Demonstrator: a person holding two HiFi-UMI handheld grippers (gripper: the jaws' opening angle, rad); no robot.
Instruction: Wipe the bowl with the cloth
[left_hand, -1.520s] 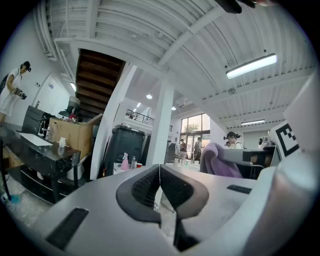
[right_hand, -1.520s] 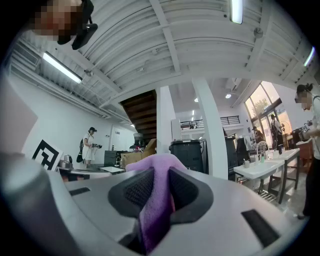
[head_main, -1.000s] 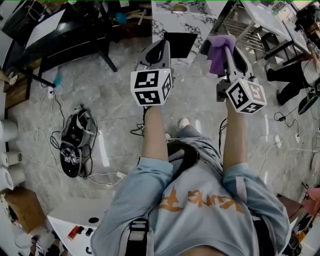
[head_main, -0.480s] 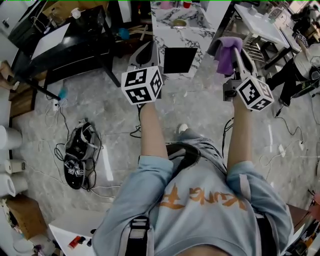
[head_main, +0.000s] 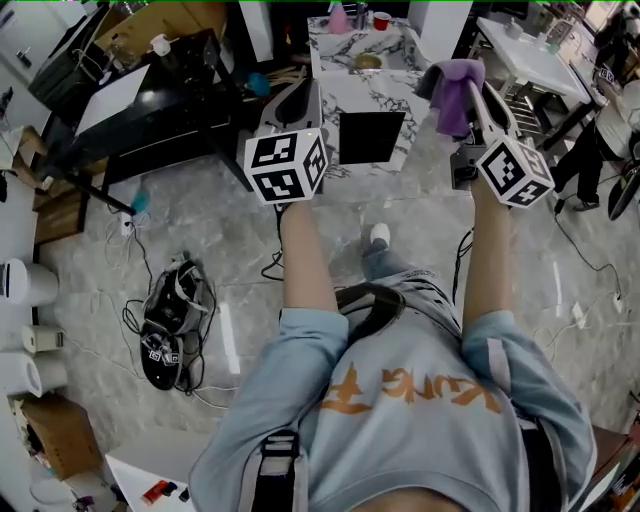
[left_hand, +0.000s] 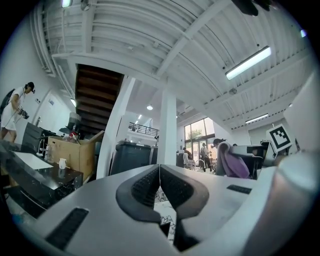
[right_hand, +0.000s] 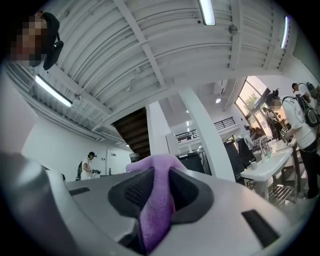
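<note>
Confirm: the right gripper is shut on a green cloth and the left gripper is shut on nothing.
Wrong colour: the cloth in the right gripper is purple, not green, as the right gripper view shows. The left gripper is shut on nothing.

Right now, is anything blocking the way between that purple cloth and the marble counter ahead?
Nothing visible does. The right hand-held gripper holds the purple cloth up in the air; only floor lies before the marble counter, where what looks like a bowl sits.

Floor open in front. Marble worktop blocks dead ahead, black desk on L, white table on R. Cable tangle on floor, lower L.
</note>
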